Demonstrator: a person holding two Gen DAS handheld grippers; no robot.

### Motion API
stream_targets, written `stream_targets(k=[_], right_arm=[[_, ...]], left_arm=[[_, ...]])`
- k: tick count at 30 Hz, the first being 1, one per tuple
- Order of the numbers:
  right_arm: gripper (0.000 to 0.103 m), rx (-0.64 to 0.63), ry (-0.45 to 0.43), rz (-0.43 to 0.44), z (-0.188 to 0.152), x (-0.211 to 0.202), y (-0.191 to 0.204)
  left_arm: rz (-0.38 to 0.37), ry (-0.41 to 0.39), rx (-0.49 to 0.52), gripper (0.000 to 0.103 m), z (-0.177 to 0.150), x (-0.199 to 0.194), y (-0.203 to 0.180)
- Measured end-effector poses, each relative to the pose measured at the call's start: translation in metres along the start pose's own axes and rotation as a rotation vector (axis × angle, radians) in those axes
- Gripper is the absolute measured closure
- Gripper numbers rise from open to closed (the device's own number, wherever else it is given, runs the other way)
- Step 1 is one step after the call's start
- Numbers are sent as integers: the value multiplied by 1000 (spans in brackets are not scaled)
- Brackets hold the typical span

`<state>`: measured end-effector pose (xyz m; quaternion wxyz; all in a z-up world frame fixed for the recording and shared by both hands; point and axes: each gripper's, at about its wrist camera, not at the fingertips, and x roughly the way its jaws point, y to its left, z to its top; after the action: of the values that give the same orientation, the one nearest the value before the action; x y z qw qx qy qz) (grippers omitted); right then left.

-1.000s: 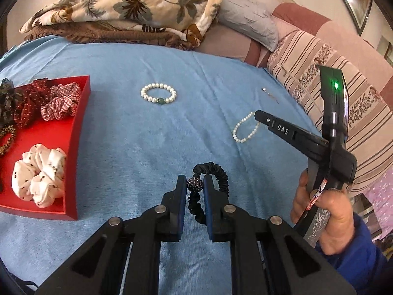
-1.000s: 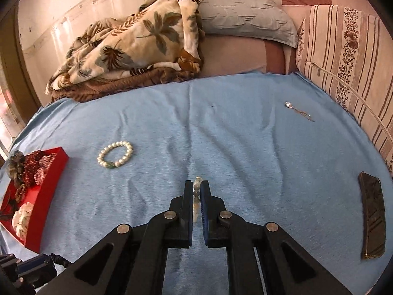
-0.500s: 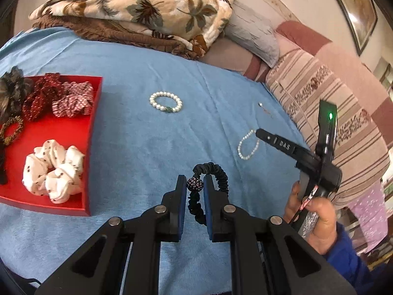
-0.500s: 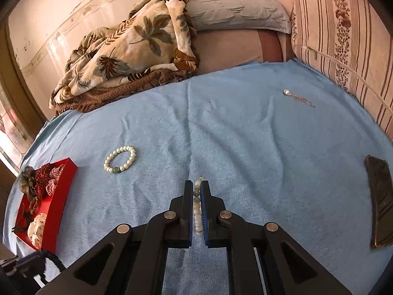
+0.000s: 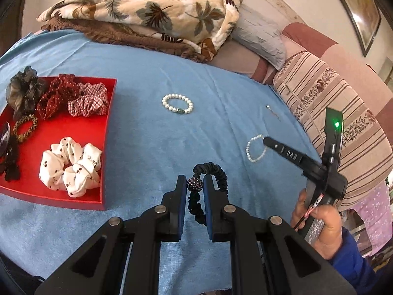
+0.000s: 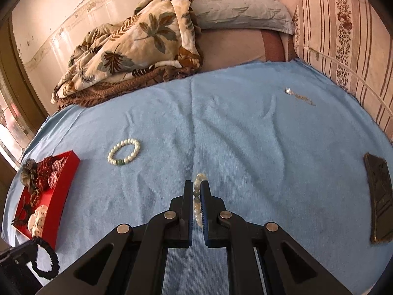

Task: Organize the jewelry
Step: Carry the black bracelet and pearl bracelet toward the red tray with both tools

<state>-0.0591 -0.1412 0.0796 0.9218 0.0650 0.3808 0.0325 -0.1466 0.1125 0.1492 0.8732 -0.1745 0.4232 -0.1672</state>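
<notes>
My left gripper (image 5: 194, 184) is shut on a black hair tie with a sparkly bead (image 5: 213, 172), held above the blue bedspread right of the red tray (image 5: 103, 167). It shows in the right wrist view (image 6: 46, 260) at the lower left. My right gripper (image 6: 195, 189) is shut on a small pearl bracelet (image 6: 197, 206), which hangs from its tip in the left wrist view (image 5: 255, 148). A pearl bracelet with a green bead (image 5: 177, 103) lies on the spread, also in the right wrist view (image 6: 124, 151).
The red tray (image 6: 61, 191) holds several scrunchies, one white (image 5: 71, 169). A silver pendant (image 6: 298, 95) lies far right. A dark phone (image 6: 379, 196) lies at the right edge. A folded blanket (image 5: 147, 12) and pillows (image 6: 240, 7) line the back.
Both grippers have lifted with their items; the bedspread looks farther away. The left gripper has shifted so the red tray shows more fully.
</notes>
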Motion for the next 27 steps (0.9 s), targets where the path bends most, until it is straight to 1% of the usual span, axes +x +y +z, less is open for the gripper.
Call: stream_targets(k=[5, 8, 12, 16, 19, 21, 24, 27], right_arm=[[96, -25, 6, 3, -8, -14, 12], [96, -43, 18, 19, -11, -21, 23], [96, -61, 37, 50, -8, -27, 41], [96, -95, 42, 81, -2, -32, 66], [96, -131, 40, 110, 3, -36, 91], [96, -161, 42, 131, 6, -37, 110], [96, -207, 49, 164, 10, -36, 139], [96, -245, 64, 205, 15, -31, 171]], left_arm=[[5, -30, -33, 90, 4, -15, 22], [38, -81, -62, 90, 13, -32, 50], [130, -129, -107, 90, 30, -50, 95], [205, -143, -156, 90, 48, -56, 142], [242, -124, -194, 90, 56, -53, 175], [245, -123, -216, 90, 56, -53, 191], [226, -121, -255, 90, 52, -47, 209], [213, -100, -256, 90, 48, -38, 218]])
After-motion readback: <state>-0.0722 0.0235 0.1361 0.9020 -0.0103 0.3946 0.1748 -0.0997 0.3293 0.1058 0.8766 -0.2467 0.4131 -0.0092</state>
